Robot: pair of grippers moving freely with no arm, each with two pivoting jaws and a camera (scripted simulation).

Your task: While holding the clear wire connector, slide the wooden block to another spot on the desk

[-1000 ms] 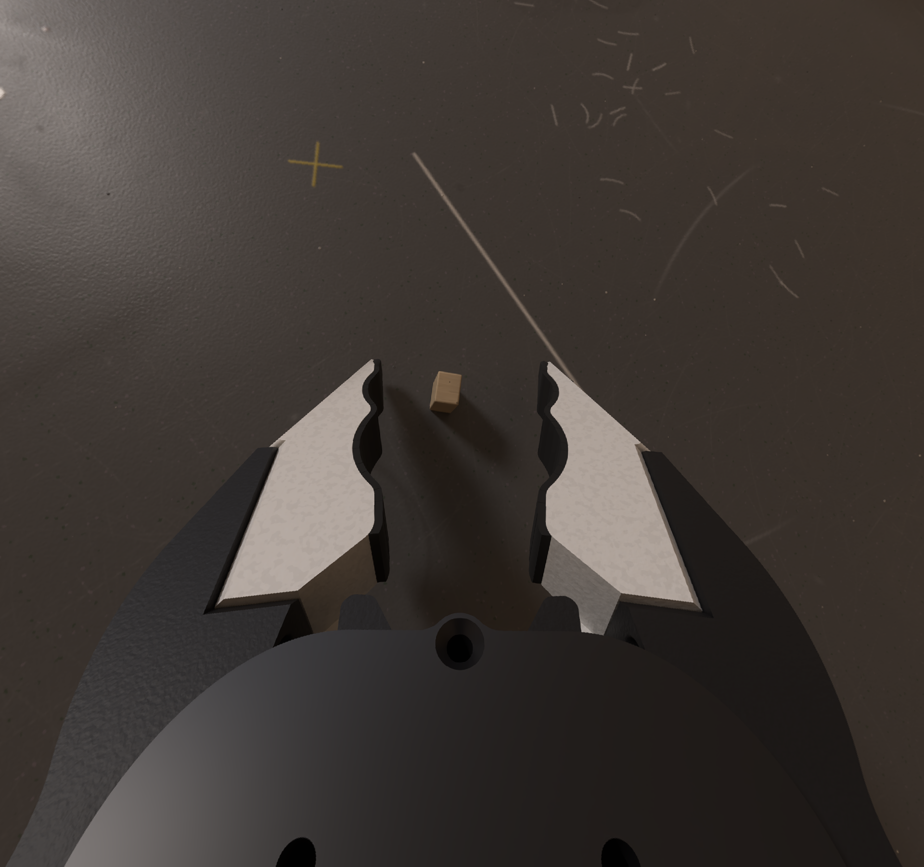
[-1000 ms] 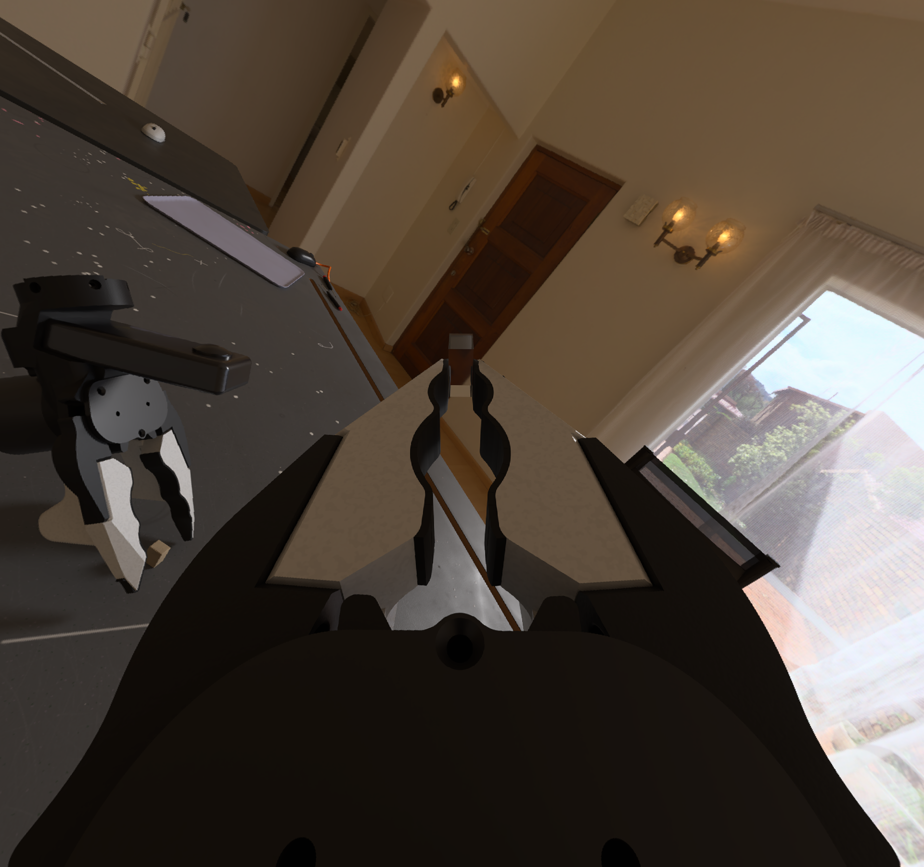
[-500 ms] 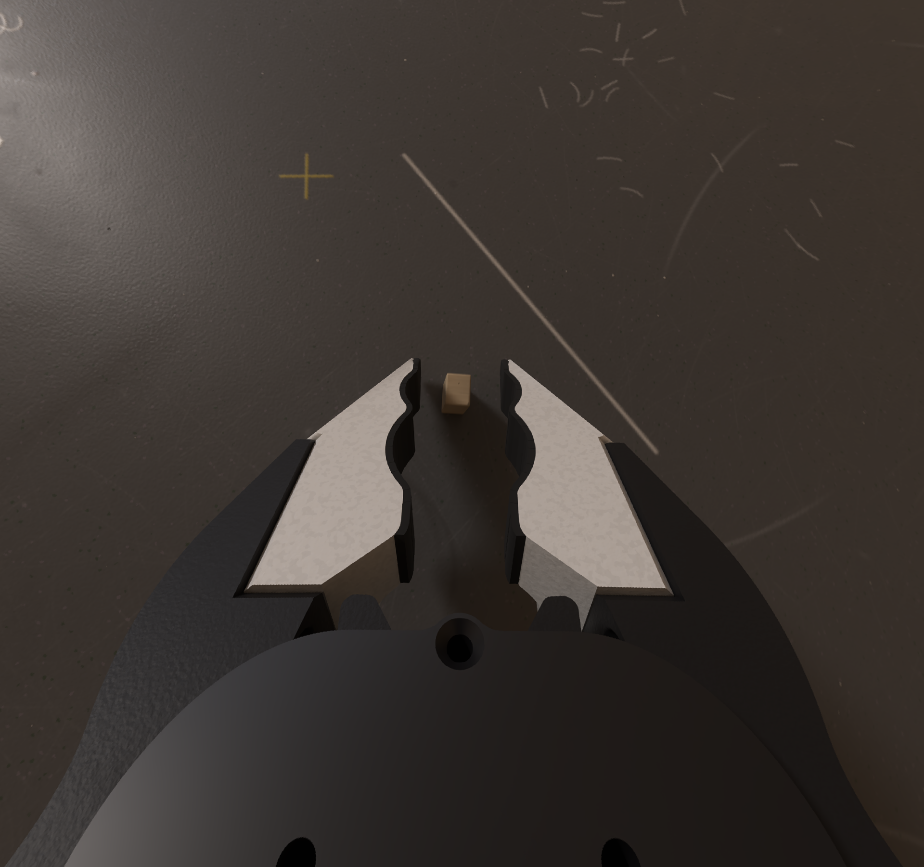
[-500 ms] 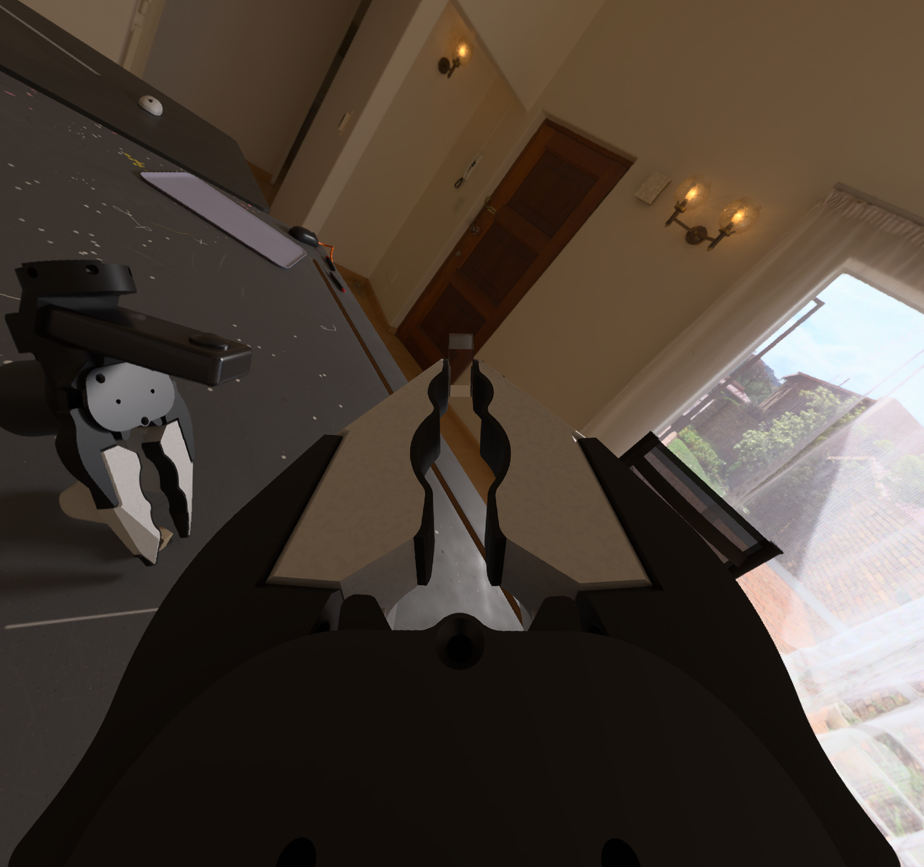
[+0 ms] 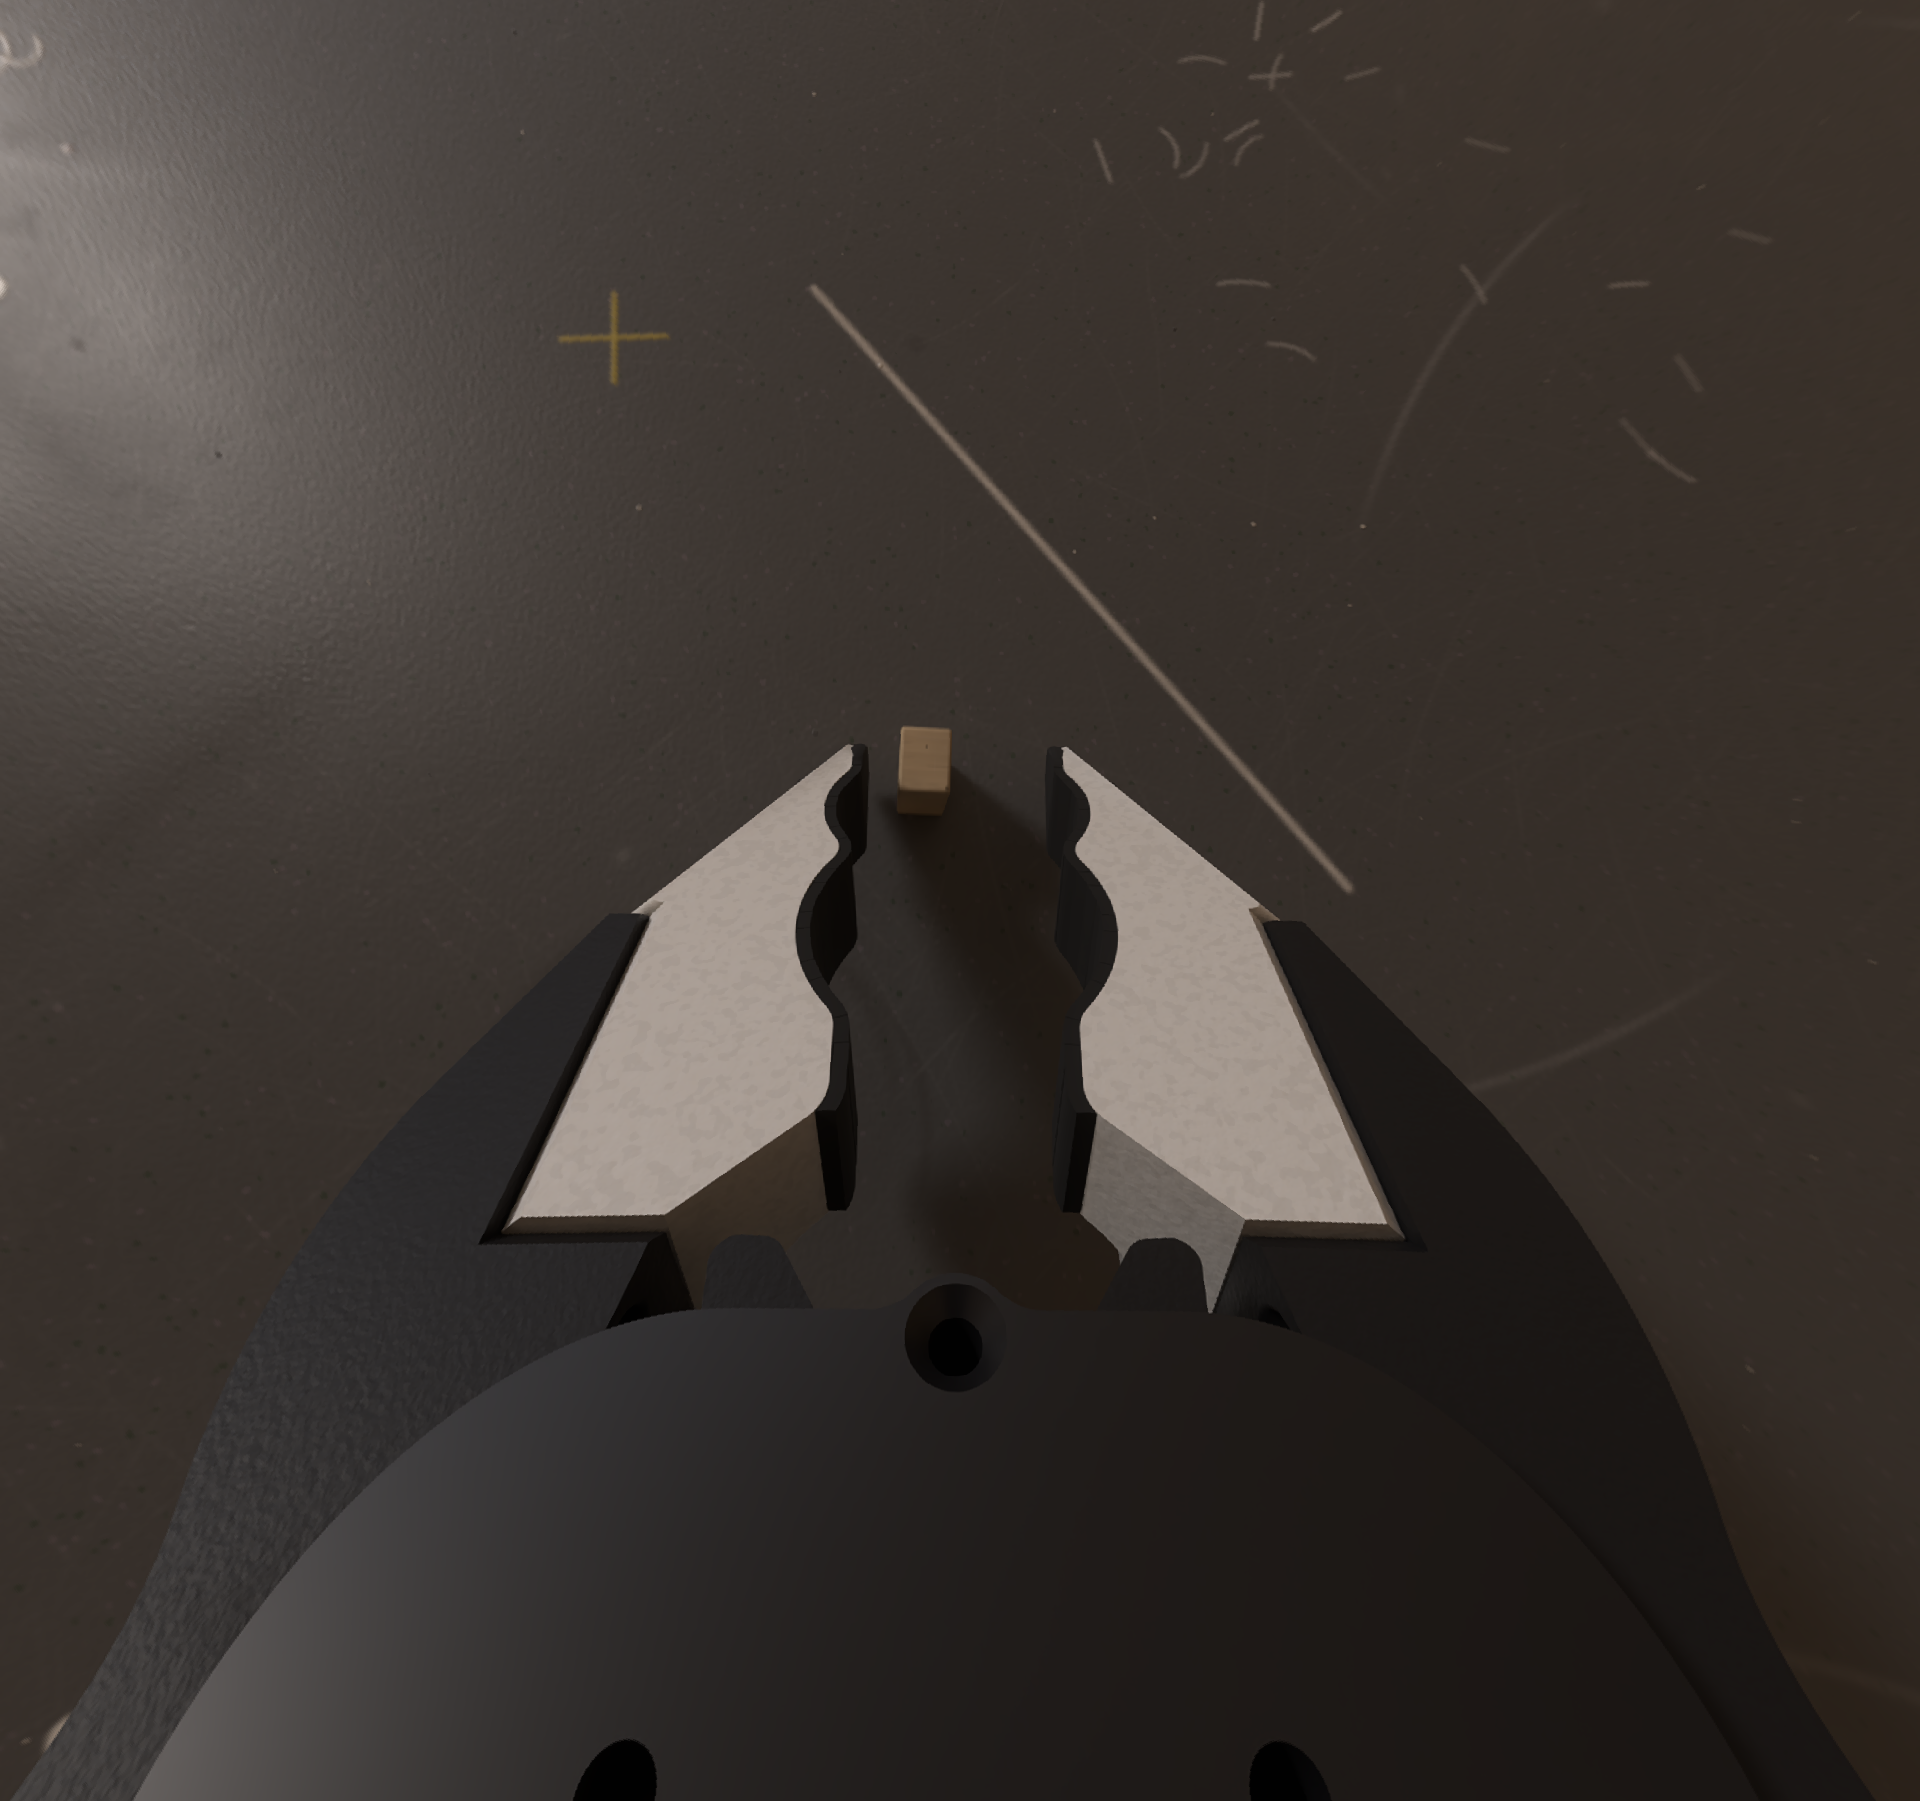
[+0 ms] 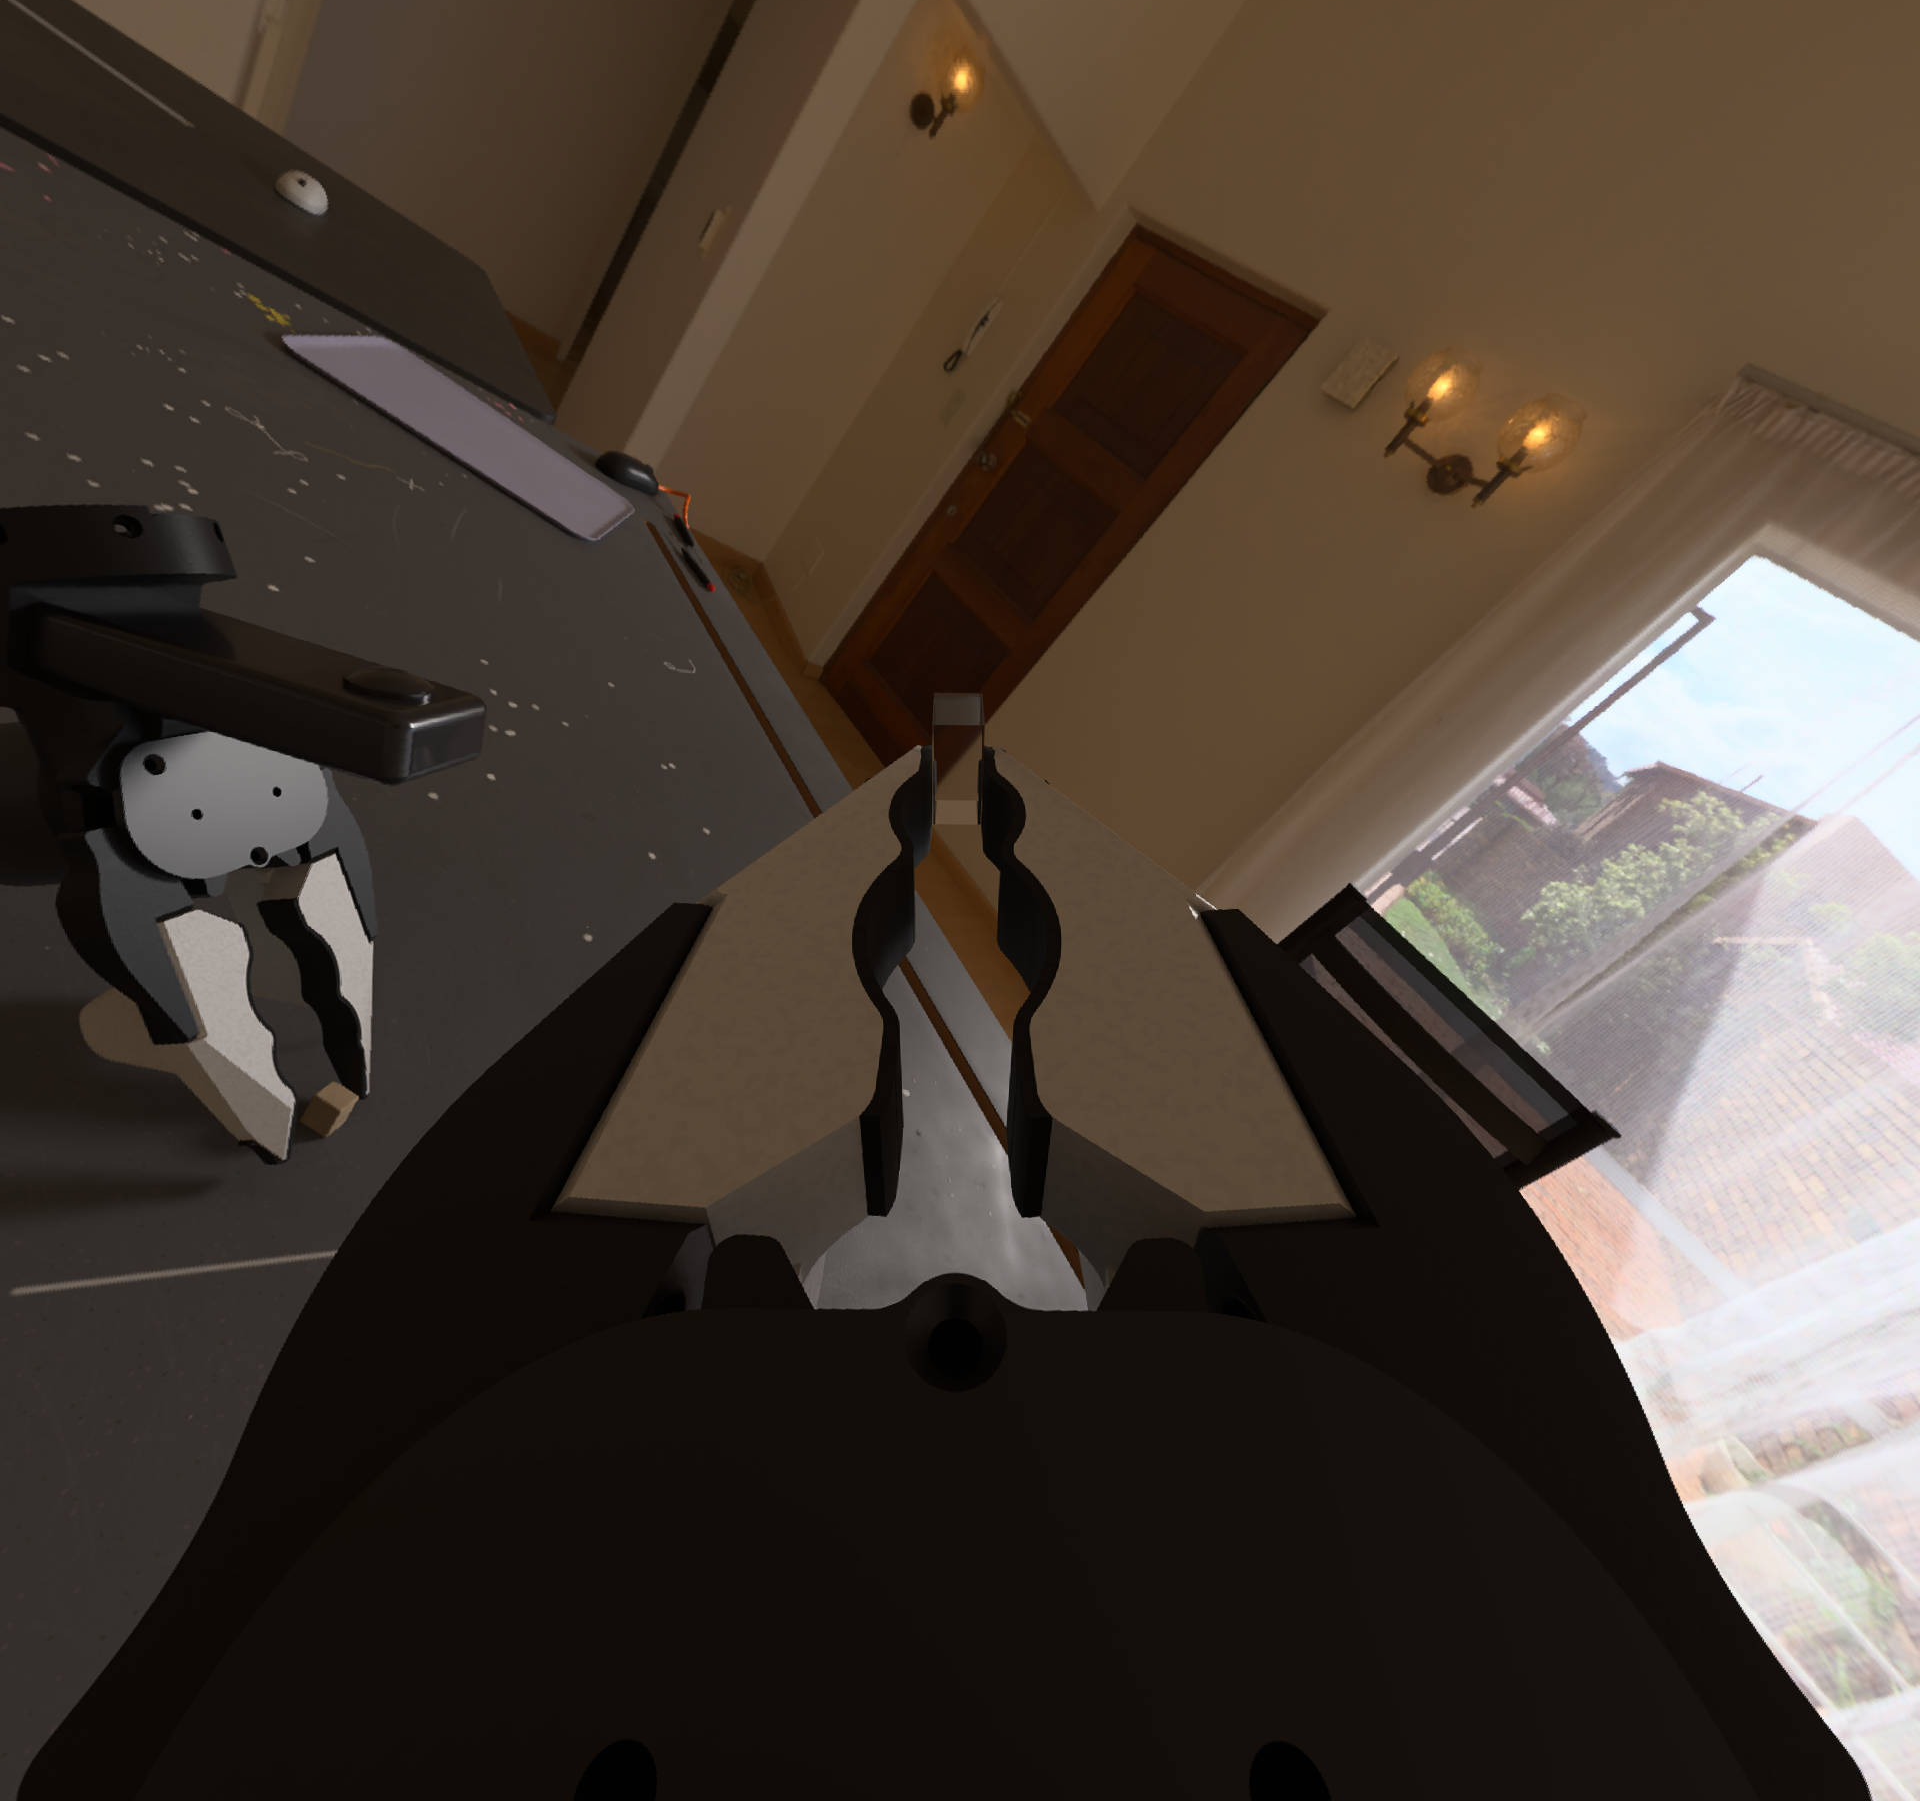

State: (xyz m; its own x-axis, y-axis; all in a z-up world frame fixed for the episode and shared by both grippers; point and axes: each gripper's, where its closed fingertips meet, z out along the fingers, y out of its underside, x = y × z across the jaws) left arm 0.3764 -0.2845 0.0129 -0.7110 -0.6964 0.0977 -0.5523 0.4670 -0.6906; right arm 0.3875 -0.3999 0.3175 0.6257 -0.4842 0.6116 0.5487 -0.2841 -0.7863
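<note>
Sliding underway: left claw (image 5: 951, 764) spread apart again after narrowing, wooden block (image 5: 923, 771) now just beside its left fingertip (image 5: 850, 764), no longer centred, lying on tabletop (image 5: 416, 608) below the yellow cross (image 5: 613, 336). Right claw (image 6: 956, 764) stays clenched on clear wire connector (image 6: 957, 759), raised off tabletop. Judged mid-push.

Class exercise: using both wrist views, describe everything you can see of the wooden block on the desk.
The wooden block is a tiny, plain, light tan block with faint grain and sharp edges, slightly taller than wide as seen. It rests on the dark scratched desk and casts a short shadow. It sits at the tips of the left gripper, between its open fingers and nearer the left-hand one; contact cannot be confirmed. The right wrist view shows it low on the desk by those fingertips, unlifted.
</note>
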